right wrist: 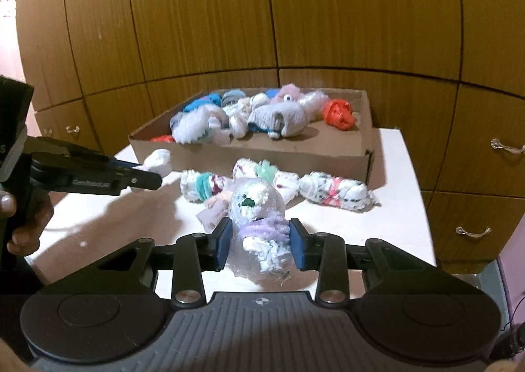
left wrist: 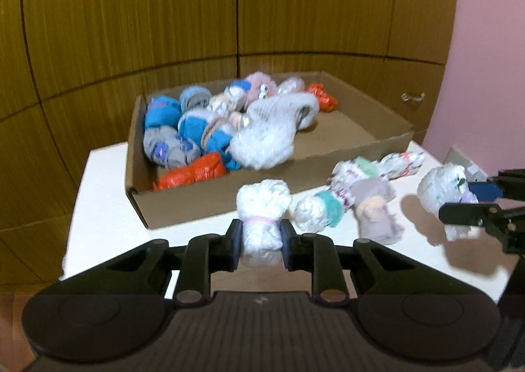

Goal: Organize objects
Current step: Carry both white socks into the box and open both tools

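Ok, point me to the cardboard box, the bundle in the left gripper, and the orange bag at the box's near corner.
cardboard box point(left wrist: 210, 198): left wrist view, front wall.
white bundle point(left wrist: 262, 198): left wrist view, top puff.
orange bag point(left wrist: 192, 171): left wrist view, middle.

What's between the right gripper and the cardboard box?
In the right wrist view, three wrapped bundles lie in a row on the white table, between the right gripper, shut on the purple-banded bundle, and the cardboard box.

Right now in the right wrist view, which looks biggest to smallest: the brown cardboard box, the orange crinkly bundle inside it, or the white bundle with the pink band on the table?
1. Brown cardboard box, easily.
2. White bundle with the pink band.
3. Orange crinkly bundle.

The last two are unsure: the orange one sits farther away, so it may only look smaller.
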Motion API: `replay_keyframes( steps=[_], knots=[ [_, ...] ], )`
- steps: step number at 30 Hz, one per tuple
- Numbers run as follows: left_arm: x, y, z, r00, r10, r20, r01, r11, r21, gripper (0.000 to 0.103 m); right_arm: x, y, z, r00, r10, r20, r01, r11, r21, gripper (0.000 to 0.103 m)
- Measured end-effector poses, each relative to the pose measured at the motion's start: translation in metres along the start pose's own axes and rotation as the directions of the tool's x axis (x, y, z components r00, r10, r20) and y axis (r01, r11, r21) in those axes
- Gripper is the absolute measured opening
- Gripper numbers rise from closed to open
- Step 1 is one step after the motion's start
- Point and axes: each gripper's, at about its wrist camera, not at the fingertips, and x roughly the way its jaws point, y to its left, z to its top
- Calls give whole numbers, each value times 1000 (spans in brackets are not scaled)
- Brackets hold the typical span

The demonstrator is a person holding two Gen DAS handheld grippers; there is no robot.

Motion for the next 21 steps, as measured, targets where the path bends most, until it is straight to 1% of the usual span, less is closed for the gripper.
replay_keyframes(
  steps=[3,5,9,12,15,17,19,21],
  knots=[
    [-16,-8,15,999,-19,33,19,1000,22,22,-13,-8,14,1000,5,20,-5,1000,16,43],
    [-21,-17,31,998,-35,50,33,998,45,22,-18,-15,28,999,5,36,-6,1000,23,43],
    [-16,-33,68,994,-86,64,83,995,57,22,-18,-32,67,998,15,56,-17,999,35,43],
    [3,-48,99,992,-113,54,109,992,67,22,-8,-44,96,998,14,69,-16,1000,24,43],
    [37,-60,129,992,-127,10,126,990,58,22,13,-59,123,998,19,60,-21,999,33,44],
    [61,-64,142,991,-131,-22,132,990,46,22,28,-68,134,999,21,44,-23,999,39,44],
    [85,-61,150,987,-149,-62,150,989,2,22,45,-75,143,999,11,30,-12,999,34,44],
    [108,-55,153,983,-158,-97,155,987,-38,22,60,-82,148,1000,19,10,-20,999,43,44]
  ],
)
